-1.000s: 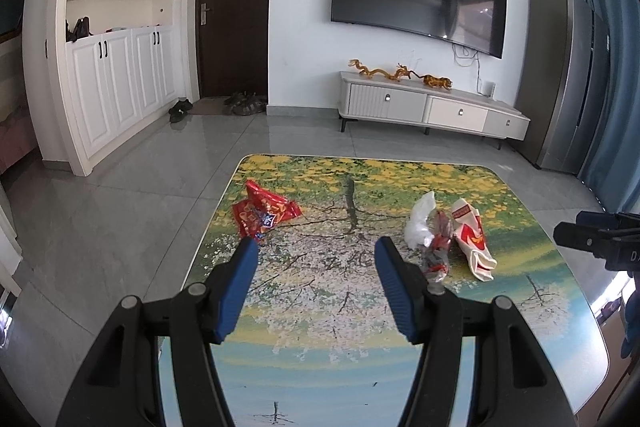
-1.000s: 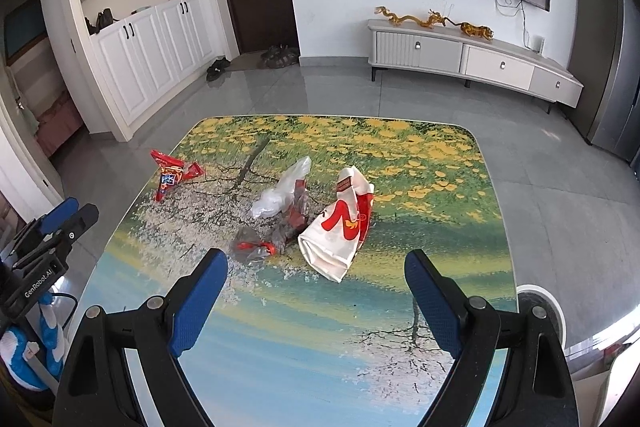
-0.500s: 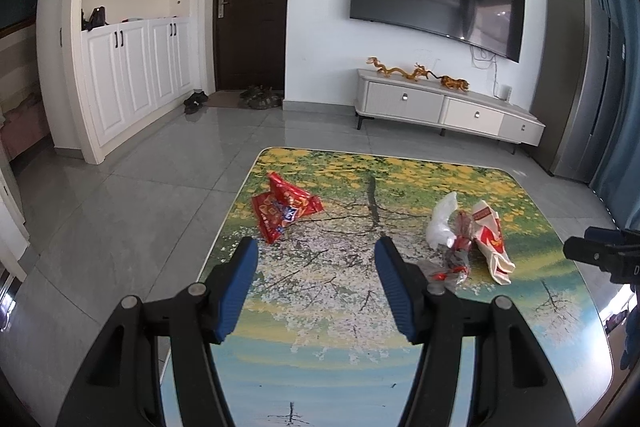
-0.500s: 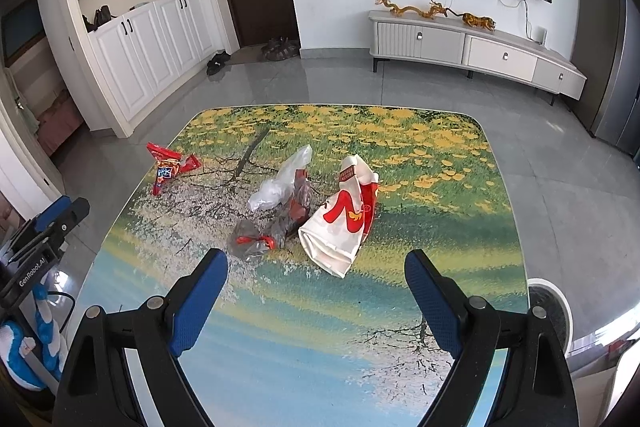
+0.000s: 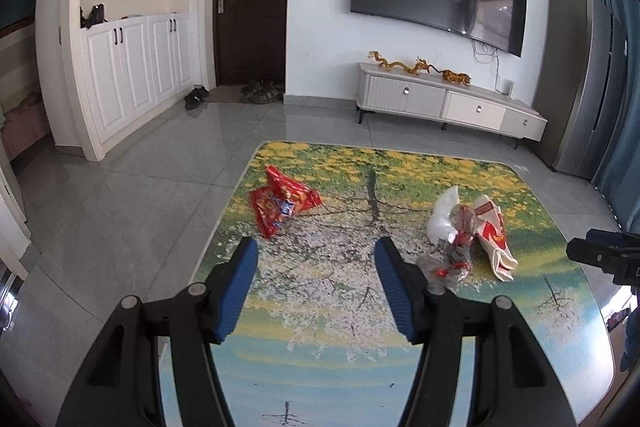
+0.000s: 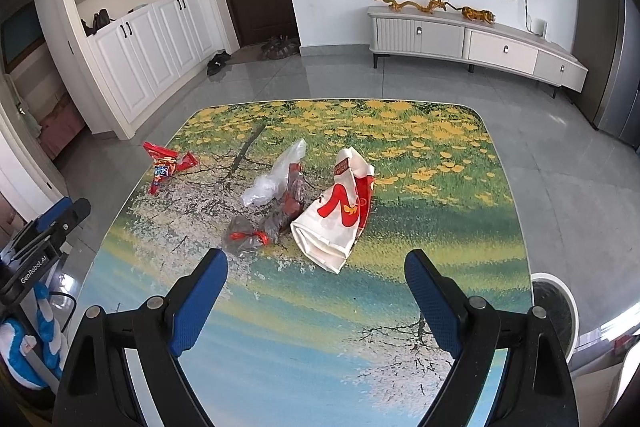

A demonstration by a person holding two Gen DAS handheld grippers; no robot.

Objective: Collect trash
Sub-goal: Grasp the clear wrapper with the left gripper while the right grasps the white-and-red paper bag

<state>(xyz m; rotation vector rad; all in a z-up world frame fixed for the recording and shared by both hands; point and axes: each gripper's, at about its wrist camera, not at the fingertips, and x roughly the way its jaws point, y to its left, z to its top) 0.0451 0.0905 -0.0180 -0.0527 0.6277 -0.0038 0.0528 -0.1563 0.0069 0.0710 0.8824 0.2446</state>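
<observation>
Nothing is collected yet: my left tongs [image 5: 316, 255] and right tongs [image 6: 316, 269] both hang spread and empty over the table [image 6: 460, 187], where the red wrapper [image 5: 280, 203], clear bags [image 6: 272, 203] and white paper bag [image 6: 336, 219] lie.

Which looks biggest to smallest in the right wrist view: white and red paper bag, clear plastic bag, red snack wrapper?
1. white and red paper bag
2. clear plastic bag
3. red snack wrapper, though it lies farther off, so this is unsure.
</observation>
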